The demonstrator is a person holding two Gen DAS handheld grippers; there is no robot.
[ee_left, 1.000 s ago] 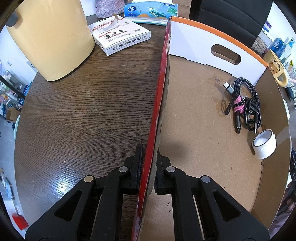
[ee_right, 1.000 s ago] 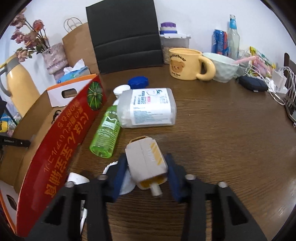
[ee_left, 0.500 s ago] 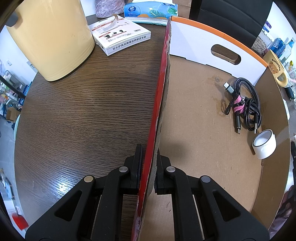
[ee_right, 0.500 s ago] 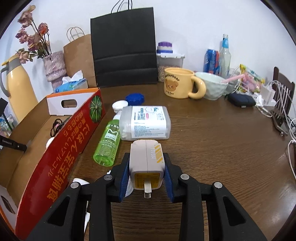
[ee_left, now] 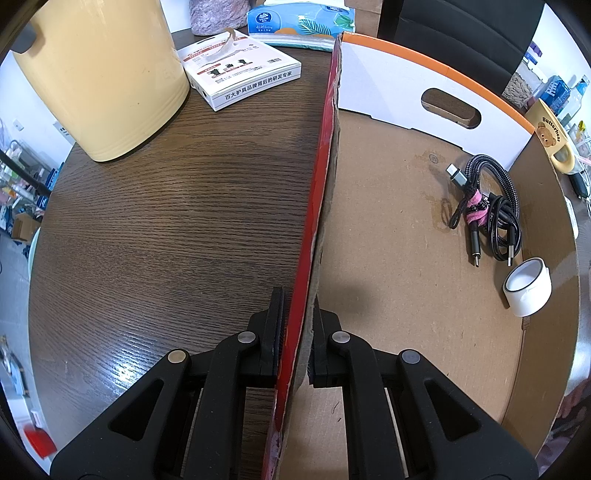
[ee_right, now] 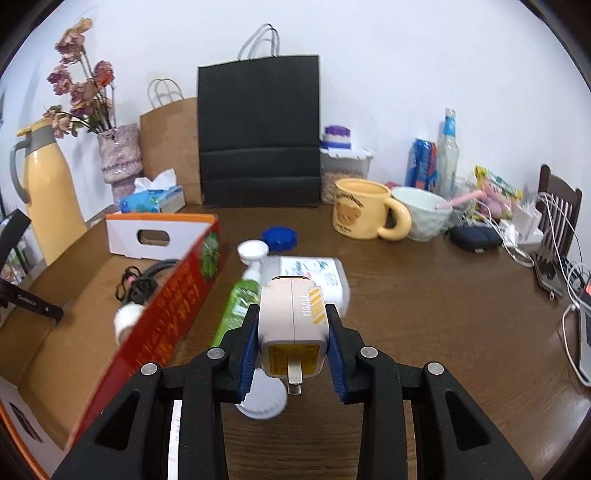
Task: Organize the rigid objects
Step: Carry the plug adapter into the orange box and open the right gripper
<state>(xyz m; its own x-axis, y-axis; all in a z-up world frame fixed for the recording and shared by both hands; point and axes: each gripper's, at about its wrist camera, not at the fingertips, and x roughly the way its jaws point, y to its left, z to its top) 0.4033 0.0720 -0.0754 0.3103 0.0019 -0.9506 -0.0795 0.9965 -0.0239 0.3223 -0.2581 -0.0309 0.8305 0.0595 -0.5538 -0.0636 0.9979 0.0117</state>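
My right gripper is shut on a beige plug adapter with yellow stripes, held above the wooden table with its metal prong toward the camera. Below it lie a green bottle and a clear plastic container. To the left stands the shallow cardboard box with a red side. My left gripper is shut on that red side wall. Inside the box lie a bundled black cable and a white tape roll.
A yellow jug, a white carton and a tissue pack stand left of the box. On the table's far side are a yellow bear mug, a bowl, a blue lid, paper bags and chargers.
The right gripper closed onto the adapter, straightened it and lifted it off the table, and its view tipped up toward the wall. The left gripper kept still on the box wall.
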